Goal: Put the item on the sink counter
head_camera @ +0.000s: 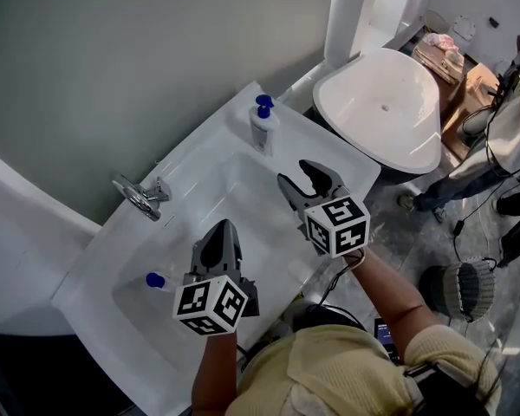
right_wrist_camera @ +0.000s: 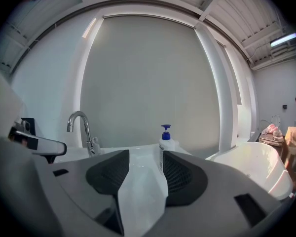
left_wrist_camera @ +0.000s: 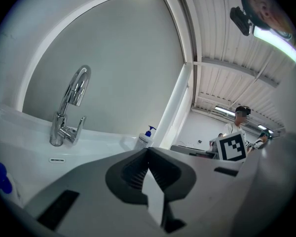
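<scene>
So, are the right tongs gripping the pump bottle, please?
No, the pump bottle stands free on the sink counter, beyond the open right tongs.

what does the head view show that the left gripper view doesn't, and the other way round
Only the head view: the left gripper from above with its left marker cube, and the right gripper with its jaws apart and empty.
Only the left gripper view: the ceiling light, and the left jaws seen close up, shut on nothing.
Both: the faucet, the pump bottle on the counter, and the right marker cube.
</scene>
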{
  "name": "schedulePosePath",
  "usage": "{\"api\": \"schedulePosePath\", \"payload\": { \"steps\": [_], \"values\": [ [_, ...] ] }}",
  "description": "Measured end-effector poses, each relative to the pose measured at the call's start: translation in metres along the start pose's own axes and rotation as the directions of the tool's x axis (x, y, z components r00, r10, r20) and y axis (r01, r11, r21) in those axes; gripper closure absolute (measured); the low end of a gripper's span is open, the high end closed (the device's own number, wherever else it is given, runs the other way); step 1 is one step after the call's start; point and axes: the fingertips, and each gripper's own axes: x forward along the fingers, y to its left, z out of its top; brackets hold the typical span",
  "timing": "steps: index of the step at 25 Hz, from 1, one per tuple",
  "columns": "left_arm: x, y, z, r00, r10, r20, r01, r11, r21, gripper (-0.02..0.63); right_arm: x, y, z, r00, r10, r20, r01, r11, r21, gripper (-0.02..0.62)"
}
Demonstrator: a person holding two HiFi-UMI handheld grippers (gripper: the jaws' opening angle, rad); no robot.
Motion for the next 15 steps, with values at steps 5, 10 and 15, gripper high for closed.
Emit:
{"api": "schedulePosePath", "payload": {
  "steps": [5,10,15],
  "values": [
    [-0.01,-0.008,-0.002,1.0,-0.021,-0.015,0.022,1.0,0.02,0.569,-0.022,0.011,-0.002,1.0,-0.013,-0.002,0.013,1.0,0.001,0.388],
    [-0.022,-0.018,-0.005,0.998,-0.051,-0.027,0.052,0.998,0.029,0.569,-0.046,0.021,-0.003,1.0,-0.027,0.011,0.026,1.0,0.006,0.403],
    [-0.035,-0.029,-0.01,0.997,-0.07,-0.039,0.072,0.996,0.048,0.569,-0.071,0.028,-0.001,0.998,-0.053,0.037,0.052,0.999,0.016,0.435]
  ]
}}
